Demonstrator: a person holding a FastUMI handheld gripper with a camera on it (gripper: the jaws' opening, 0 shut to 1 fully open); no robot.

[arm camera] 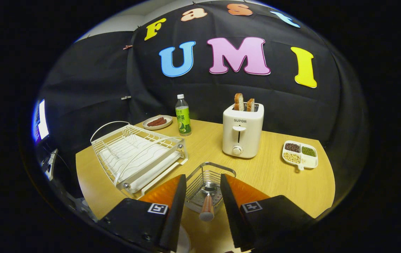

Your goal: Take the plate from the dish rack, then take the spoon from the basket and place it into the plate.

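A spoon (207, 207) with a wooden handle and a metal bowl lies in a small wire basket (218, 166), its handle pointing back towards me. My gripper (203, 179) is open, with a finger on either side of the handle and not touching it. The fingertips reach the basket's near rim. A white dish rack (137, 154) stands left of the basket with no plate in its slots. Below the handle, by the left finger, a sliver of a white round thing (183, 243) shows; it may be the plate.
Beyond the basket stands a white toaster (242, 135) with two bread slices. A green bottle (183, 116) and a small plate of sausages (157, 122) are behind the rack. A divided dish of beans (299, 154) lies to the right on the wooden table (285, 182).
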